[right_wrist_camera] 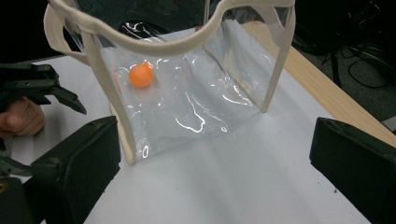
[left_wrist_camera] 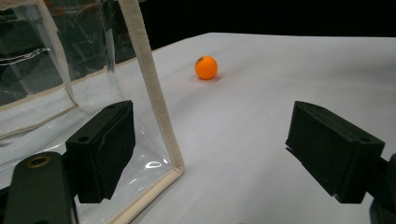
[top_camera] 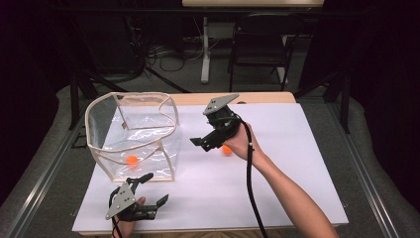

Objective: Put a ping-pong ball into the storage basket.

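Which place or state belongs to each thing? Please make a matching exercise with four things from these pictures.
Things:
1. clear bag
2. ball in the bag
3. ball on the table
4. left gripper

Places or states:
a. beside the right hand, on the white sheet
b. at the near edge of the table, jaws open and empty
c. stands upright with its top open
d. lies on the bag's bottom

Pairs: 1-c, 2-d, 3-a, 4-b
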Tool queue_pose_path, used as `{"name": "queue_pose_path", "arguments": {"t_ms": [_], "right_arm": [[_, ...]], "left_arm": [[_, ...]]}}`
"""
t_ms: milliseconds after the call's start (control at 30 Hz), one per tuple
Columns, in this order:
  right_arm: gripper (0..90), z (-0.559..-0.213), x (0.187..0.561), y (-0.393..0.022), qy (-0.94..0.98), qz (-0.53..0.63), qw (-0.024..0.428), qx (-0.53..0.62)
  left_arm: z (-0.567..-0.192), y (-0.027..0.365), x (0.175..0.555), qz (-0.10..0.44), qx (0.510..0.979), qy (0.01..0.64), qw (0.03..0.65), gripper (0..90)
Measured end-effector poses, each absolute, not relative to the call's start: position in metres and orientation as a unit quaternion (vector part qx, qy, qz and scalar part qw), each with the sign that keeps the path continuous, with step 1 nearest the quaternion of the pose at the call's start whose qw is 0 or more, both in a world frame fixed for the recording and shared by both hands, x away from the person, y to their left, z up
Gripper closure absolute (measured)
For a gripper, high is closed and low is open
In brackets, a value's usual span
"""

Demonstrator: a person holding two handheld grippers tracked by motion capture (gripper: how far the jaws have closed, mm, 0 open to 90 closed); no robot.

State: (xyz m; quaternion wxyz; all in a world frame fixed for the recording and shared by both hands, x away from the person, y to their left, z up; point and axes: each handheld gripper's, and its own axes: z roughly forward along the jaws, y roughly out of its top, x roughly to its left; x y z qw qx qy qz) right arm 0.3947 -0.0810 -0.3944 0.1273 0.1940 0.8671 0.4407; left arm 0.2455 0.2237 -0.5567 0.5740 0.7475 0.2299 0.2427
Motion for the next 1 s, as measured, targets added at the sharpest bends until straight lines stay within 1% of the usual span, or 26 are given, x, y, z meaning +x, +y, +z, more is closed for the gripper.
{"name": "queue_pose_path", "arguments": {"t_ms": [567, 1000], "right_arm": [[1.0, -0.435, 0.381, -0.111, 0.866, 0.429, 0.132, 0.221], [0.0, -0.464, 0.368, -0.127, 0.860, 0.434, 0.124, 0.236]], "left_arm": [[-0.556, 0.223, 0.245, 0.243, 0.748, 0.229, 0.573, 15.5], [-0.556, 0.223, 0.245, 0.244, 0.748, 0.229, 0.574, 15.5]]}}
